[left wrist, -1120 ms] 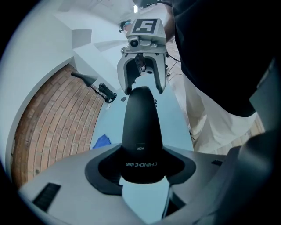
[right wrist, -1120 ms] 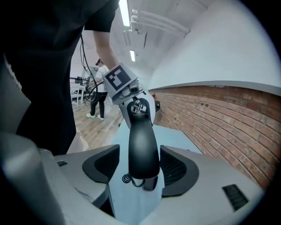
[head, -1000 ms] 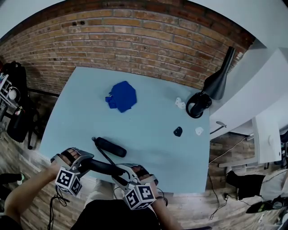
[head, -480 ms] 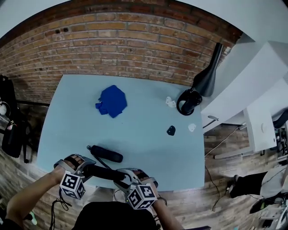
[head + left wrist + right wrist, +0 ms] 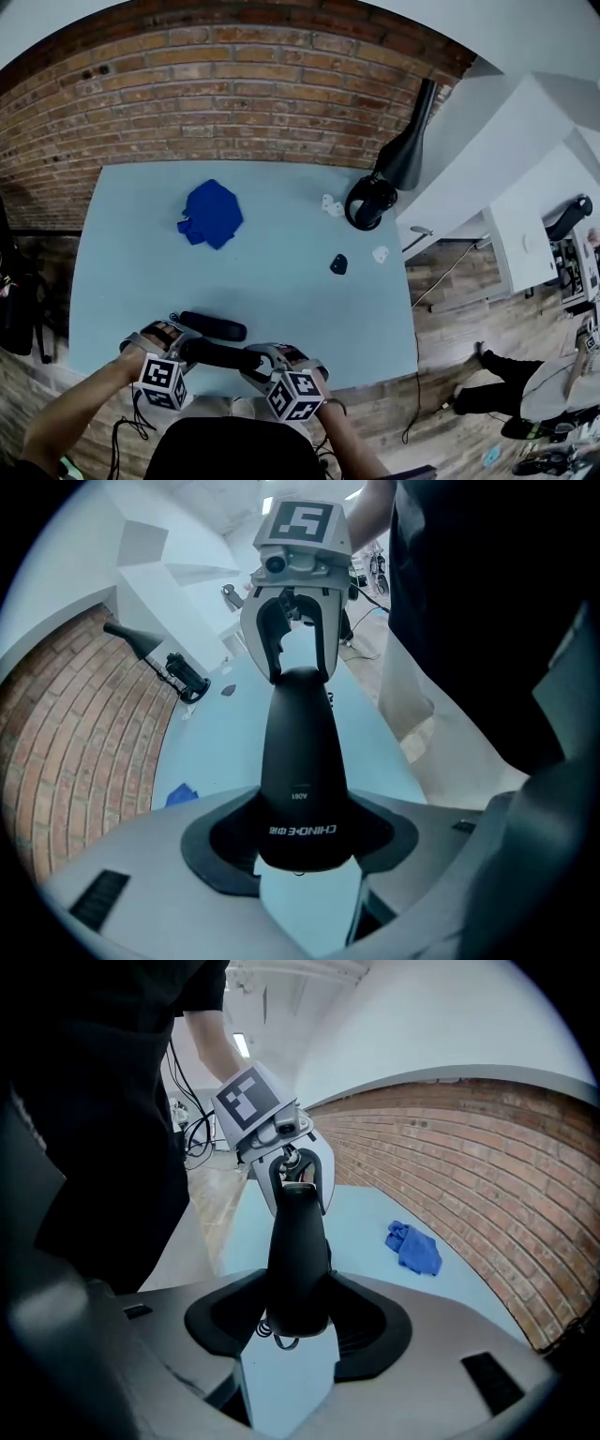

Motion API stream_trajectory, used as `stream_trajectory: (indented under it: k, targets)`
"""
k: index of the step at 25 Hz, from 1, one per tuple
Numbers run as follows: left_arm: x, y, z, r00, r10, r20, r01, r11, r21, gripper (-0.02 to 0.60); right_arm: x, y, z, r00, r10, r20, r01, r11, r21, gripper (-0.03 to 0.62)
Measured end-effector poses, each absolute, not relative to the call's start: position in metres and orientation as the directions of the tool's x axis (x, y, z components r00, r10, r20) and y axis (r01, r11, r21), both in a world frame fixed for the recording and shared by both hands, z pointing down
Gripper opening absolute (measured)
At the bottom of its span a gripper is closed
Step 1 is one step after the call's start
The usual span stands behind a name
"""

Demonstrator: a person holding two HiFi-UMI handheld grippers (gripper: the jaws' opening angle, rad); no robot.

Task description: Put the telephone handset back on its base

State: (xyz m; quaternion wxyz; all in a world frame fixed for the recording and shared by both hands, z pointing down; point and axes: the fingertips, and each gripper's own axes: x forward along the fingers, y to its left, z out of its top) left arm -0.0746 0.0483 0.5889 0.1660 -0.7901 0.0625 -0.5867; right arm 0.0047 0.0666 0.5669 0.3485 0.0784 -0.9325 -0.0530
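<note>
Both grippers have brought the handset (image 5: 220,356) lower, closer to the base (image 5: 214,326) on the worktop (image 5: 281,300). Head view: the left gripper (image 5: 180,347) and right gripper (image 5: 255,361) clamp its two ends, just beside the base. Left gripper view: jaws pressed on one handset end. Right gripper view: jaws gripping the other end, with the coiled cord (image 5: 267,1324) beneath.

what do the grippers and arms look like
Both the left gripper and right gripper are light grey two-jaw tools with black pads lining the jaws. Each carries a white cube printed with black square markers. The person wears a black short-sleeved top.
</note>
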Motion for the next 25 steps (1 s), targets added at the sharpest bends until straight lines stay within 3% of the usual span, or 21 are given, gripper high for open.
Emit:
stream_trajectory:
  k: [25]
  targets:
    - [-0.117, 0.005, 0.619, 0.246, -0.201, 0.948, 0.153, -0.958, -0.243, 0.272, -0.036, 0.023, 0.605, -0.704, -0.154, 0.694, -0.148, 0.987, 0.070, 0.209]
